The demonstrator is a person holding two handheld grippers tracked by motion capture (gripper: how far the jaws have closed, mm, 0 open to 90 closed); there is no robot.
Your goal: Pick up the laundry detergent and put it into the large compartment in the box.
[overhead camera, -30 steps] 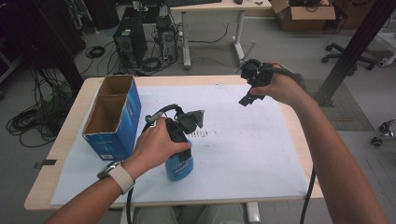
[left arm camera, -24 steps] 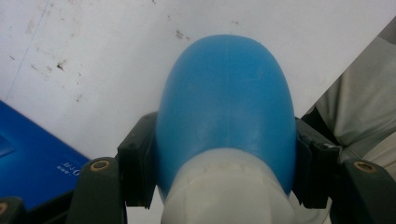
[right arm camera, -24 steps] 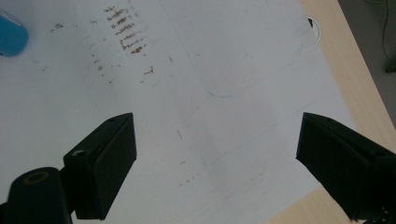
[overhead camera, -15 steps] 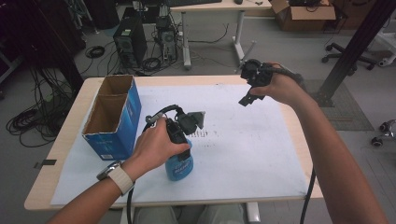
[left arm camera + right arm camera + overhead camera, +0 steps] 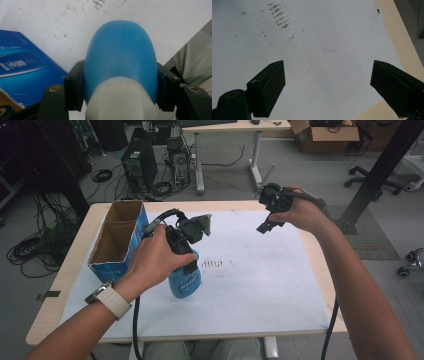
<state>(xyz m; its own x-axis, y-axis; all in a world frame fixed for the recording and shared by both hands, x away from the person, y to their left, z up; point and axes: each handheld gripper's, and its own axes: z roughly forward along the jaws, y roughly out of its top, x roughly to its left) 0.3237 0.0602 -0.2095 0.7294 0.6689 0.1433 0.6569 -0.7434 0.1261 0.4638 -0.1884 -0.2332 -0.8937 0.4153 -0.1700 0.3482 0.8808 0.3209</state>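
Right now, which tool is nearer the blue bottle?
Left. The left tool is clamped on the blue bottle beside the blue box. The right tool hangs open over the far right of the white sheet, well apart from it.

A light wooden bench stands on grey floor. Beyond it sits a white-legged desk with black computer towers beneath; tangled black cables lie to the bench's left, a brown cardboard box beyond its far right.
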